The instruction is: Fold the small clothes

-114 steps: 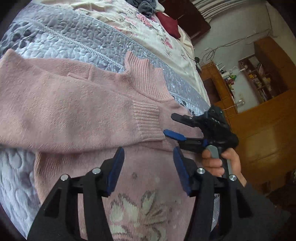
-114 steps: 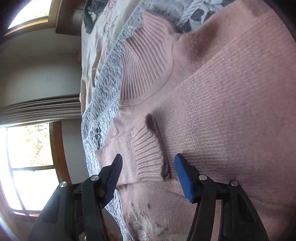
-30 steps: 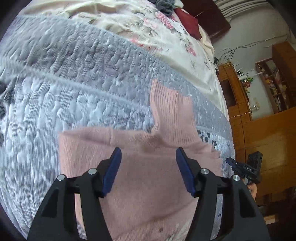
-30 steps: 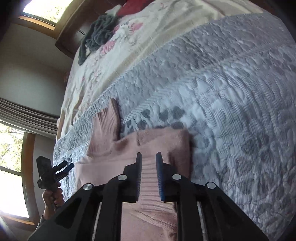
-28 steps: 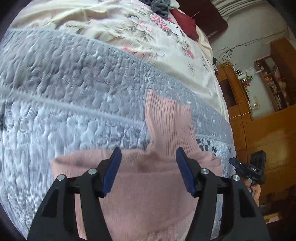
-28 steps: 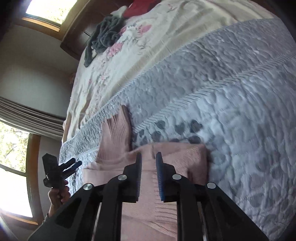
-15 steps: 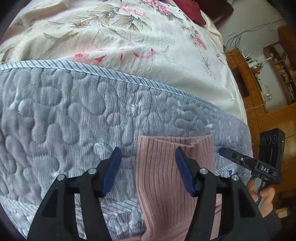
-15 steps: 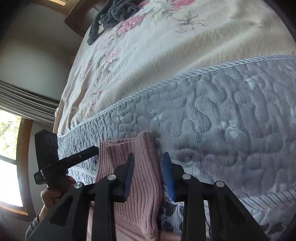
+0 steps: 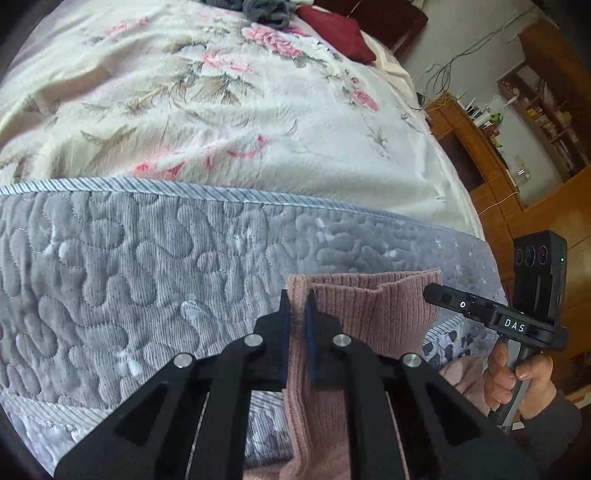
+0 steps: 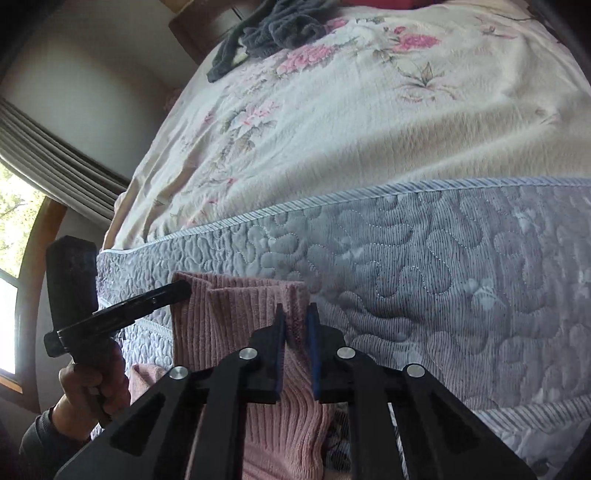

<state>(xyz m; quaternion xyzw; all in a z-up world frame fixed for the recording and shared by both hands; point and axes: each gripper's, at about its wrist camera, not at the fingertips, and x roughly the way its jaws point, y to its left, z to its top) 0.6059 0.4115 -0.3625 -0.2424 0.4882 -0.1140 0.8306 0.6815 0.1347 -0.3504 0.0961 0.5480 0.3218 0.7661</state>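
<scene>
A pink knitted sweater lies on the bed, and its ribbed collar [image 9: 373,317] [image 10: 236,317] points toward the headboard. My left gripper [image 9: 296,301] is shut on the collar's left edge. My right gripper [image 10: 297,314] is shut on the collar's right edge. Each view also shows the other gripper reaching the opposite corner of the collar: the right gripper [image 9: 436,293] with a hand [image 9: 517,380] on its handle, and the left gripper [image 10: 181,290] with a hand [image 10: 92,384]. The sweater's body runs down out of view behind the gripper frames.
The sweater rests on a grey quilted blanket [image 9: 147,258] [image 10: 443,258]. Beyond it spreads a cream floral bedspread [image 9: 221,110] with a dark grey garment [image 10: 273,29] and a maroon pillow [image 9: 332,29] near the headboard. Wooden cabinets [image 9: 535,147] stand at the right, a curtained window [image 10: 22,206] at the left.
Both grippers moved up from the sweater's shoulders to the collar. The left gripper closed from wide open onto the collar's left edge; the right one closed tighter on the right edge.
</scene>
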